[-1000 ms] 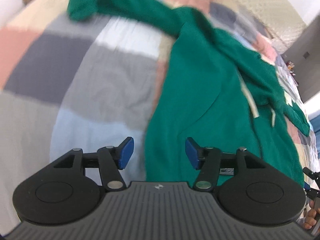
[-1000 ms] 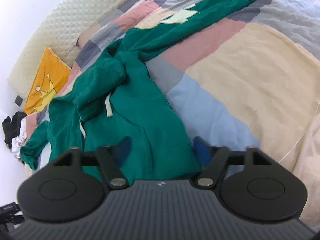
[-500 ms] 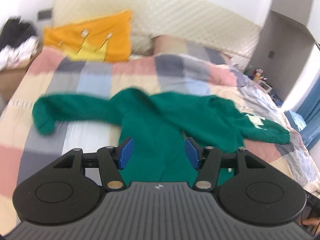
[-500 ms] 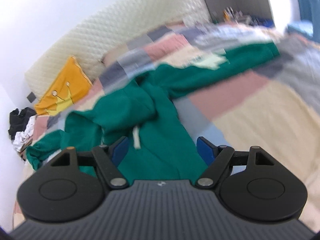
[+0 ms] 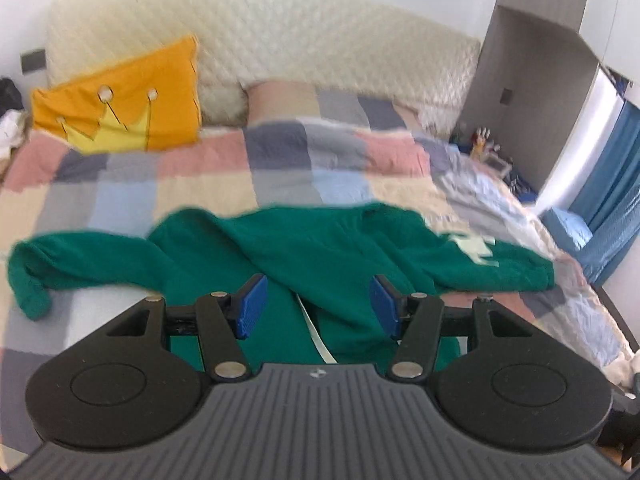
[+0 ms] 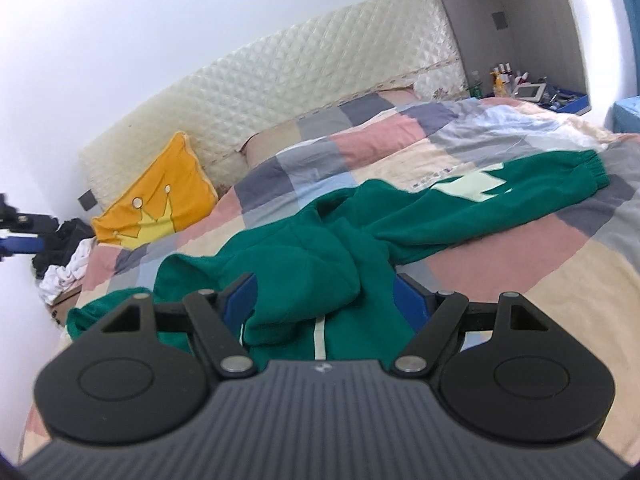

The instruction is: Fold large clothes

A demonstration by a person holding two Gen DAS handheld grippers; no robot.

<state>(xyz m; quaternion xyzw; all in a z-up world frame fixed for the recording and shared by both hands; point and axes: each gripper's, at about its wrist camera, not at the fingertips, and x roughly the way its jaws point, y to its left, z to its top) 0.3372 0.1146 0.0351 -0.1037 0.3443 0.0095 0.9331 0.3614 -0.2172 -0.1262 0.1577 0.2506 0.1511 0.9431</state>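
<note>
A green hoodie [image 5: 304, 248] lies crumpled across the middle of the bed [image 5: 224, 184], on a patchwork quilt [image 5: 132, 200] of pink, grey, blue and cream squares. In the left wrist view its body fills the lower centre of the frame, one sleeve [image 5: 60, 256] running out to the left edge and ending in a bunched cuff, the other sleeve [image 5: 492, 264] reaching to the right with a pale printed patch [image 5: 474, 246] on it. A white drawstring [image 5: 314, 332] trails down the cloth between the blue pads.

The left gripper [image 5: 318, 307] sits low in its frame with its jaws wide apart and nothing between them but the hoodie beyond. Whether the pads touch the cloth cannot be told.

In the right wrist view the hoodie [image 6: 316, 264] rises in a rumpled heap at lower centre — the hood or a fold of the body bulges up between the pads. The printed sleeve [image 6: 500, 200] stretches toward the right edge, its ribbed cuff [image 6: 596, 170] resting on the quilt. The right gripper [image 6: 324, 302] is spread open too, its blue pads on either side of the heap; no clamping on the cloth is visible.

At the upper left of both frames an orange cushion [image 5: 120, 108] with a yellow crown leans on the quilted cream headboard [image 5: 280, 48]. A pile of dark and white clothes [image 6: 64, 264] sits at the left edge of the right view, and small bottles [image 6: 500, 76] stand in the upper right.
</note>
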